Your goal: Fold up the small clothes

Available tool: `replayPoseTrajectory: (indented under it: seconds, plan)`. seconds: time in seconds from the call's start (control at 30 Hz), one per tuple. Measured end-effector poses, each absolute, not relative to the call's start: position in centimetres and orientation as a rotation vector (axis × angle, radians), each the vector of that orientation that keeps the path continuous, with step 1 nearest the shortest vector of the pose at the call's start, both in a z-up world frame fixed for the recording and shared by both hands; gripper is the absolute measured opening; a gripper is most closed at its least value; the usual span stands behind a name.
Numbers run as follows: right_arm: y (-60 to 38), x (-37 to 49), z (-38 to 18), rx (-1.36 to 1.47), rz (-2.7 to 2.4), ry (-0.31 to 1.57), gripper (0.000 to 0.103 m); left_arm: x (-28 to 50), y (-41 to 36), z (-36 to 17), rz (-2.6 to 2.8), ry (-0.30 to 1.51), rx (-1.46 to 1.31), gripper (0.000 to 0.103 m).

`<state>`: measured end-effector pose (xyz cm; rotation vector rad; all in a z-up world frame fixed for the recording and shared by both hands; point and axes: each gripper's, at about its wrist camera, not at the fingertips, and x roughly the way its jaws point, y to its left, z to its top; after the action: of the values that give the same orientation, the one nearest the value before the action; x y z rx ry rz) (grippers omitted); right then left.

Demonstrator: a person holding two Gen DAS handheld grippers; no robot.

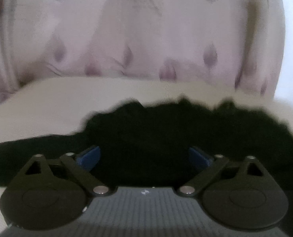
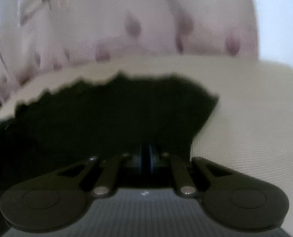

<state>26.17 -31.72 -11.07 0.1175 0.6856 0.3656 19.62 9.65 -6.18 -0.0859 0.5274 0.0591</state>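
In the left wrist view, the left gripper (image 1: 144,158) was recorded nearest the camera with its jaws set wide apart, the blue pads (image 1: 89,157) standing clear on either side and nothing clamped between them. A black garment (image 1: 146,130) was seen directly ahead of and beneath the open jaws, spread on a beige surface (image 1: 67,102); whether the pads touched the cloth could not be determined. In the right wrist view, the right gripper (image 2: 145,158) was shown with its jaws brought together, and the black garment (image 2: 116,114) appeared to be pinched between them at its near edge, close to the garment's right-hand corner. The far edge of the garment was observed as a wavy, scalloped outline against the beige surface (image 2: 245,98), which could be a worktop or a bed cover; this could not be settled. Beyond the surface, a pale pink patterned fabric (image 1: 136,29) hung as a backdrop. The garment was judged to be light, soft and limp, with no stiffness to hold a shape, so sagging and bunching were to be expected when it was lifted. A hold was judged best taken at an edge or corner, through a single layer, with the left jaws closed on the near edge opposite the right grip so that the cloth could be kept taut for folding.
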Motion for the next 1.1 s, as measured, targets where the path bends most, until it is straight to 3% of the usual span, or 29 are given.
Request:
replayPoseTrajectory:
  seconds: [0.03,0.07,0.1,0.17,0.43,0.53,0.9,0.93,0.97,1.0,1.1]
  plan:
    - [-32.0,25.2,-10.3,0.141,0.388,0.645,0.014,18.1,10.8,-5.5,0.073,0.498,-0.101,0.103]
    - [-32.1,24.2,-9.9,0.142,0.401,0.612,0.028,16.5,12.0,-4.8,0.092,0.474,-0.103,0.103]
    - [-31.9,23.4,-9.6,0.123,0.389,0.588,0.051,15.2,13.2,-4.3,0.112,0.465,-0.097,0.103]
    - [-31.3,22.2,-9.9,0.093,0.347,0.548,0.082,13.0,15.8,-3.8,0.146,0.479,-0.099,0.103]
    - [-27.2,21.0,-12.5,-0.013,0.276,0.551,0.081,8.5,26.9,-4.8,0.330,0.577,-0.197,0.103]
    - [-26.1,20.8,-12.8,-0.074,0.278,0.547,0.081,7.1,30.6,-5.1,0.442,0.536,-0.224,0.102]
    - [-25.0,21.3,-13.4,-0.127,0.247,0.587,0.082,12.0,38.8,-7.2,0.535,0.603,-0.201,0.101]
    - [-24.9,21.3,-13.4,-0.127,0.245,0.589,0.082,12.8,39.0,-7.5,0.525,0.619,-0.192,0.085]
    - [-25.0,21.3,-13.4,-0.126,0.243,0.587,0.082,13.0,39.3,-7.9,0.527,0.643,-0.207,0.030]
    - [-25.0,21.2,-13.4,-0.125,0.242,0.586,0.082,13.1,39.7,-8.1,0.525,0.659,-0.248,0.004]
    - [-25.2,21.2,-13.3,-0.110,0.243,0.574,0.082,12.3,40.0,-6.4,0.517,0.570,-0.379,0.007]
